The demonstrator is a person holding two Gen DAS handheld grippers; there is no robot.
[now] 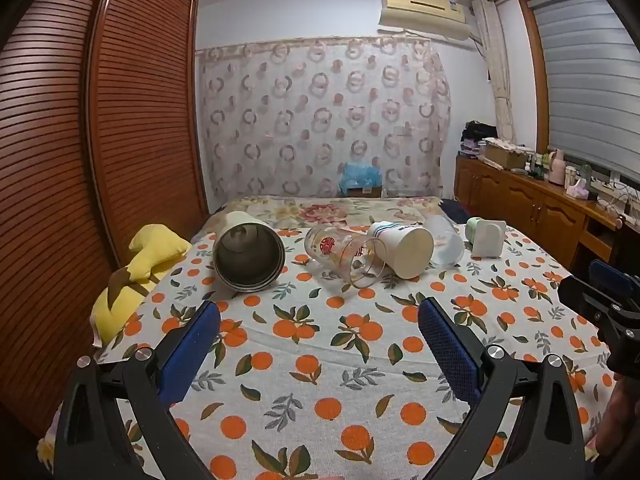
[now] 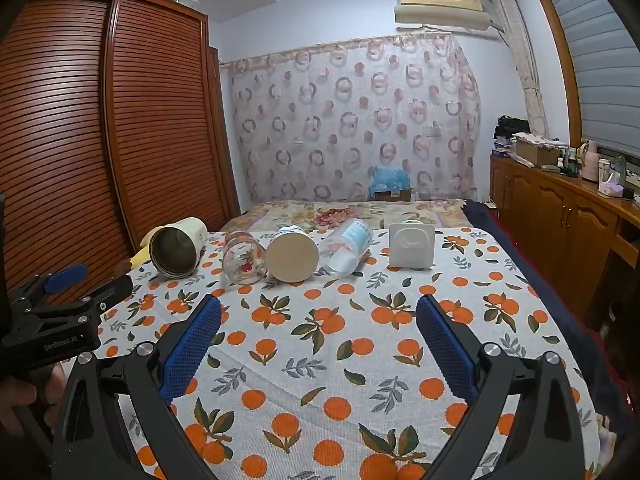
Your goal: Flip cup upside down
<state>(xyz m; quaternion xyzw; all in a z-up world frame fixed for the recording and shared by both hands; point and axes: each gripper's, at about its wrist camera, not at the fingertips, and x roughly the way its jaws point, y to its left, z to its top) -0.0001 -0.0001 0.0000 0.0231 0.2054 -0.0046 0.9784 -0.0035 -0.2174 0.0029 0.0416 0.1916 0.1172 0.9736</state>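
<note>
Several cups lie on their sides in a row at the far part of the orange-print tablecloth [image 1: 320,360]. From left: a cream steel-lined mug [image 1: 248,254] [image 2: 176,248], a clear glass with red print [image 1: 344,254] [image 2: 243,260], a white striped paper cup [image 1: 402,246] [image 2: 292,252], a frosted plastic cup [image 1: 446,242] [image 2: 346,246], and a white-green square cup [image 1: 486,236] [image 2: 411,246]. My left gripper [image 1: 318,316] is open and empty, well short of the cups. My right gripper [image 2: 318,312] is open and empty too, also short of them.
A yellow pillow [image 1: 136,276] lies at the table's left edge beside the brown louvred wardrobe [image 1: 100,140]. A wooden sideboard [image 1: 540,208] with clutter stands at the right. A flowered bed [image 1: 340,210] lies behind the table.
</note>
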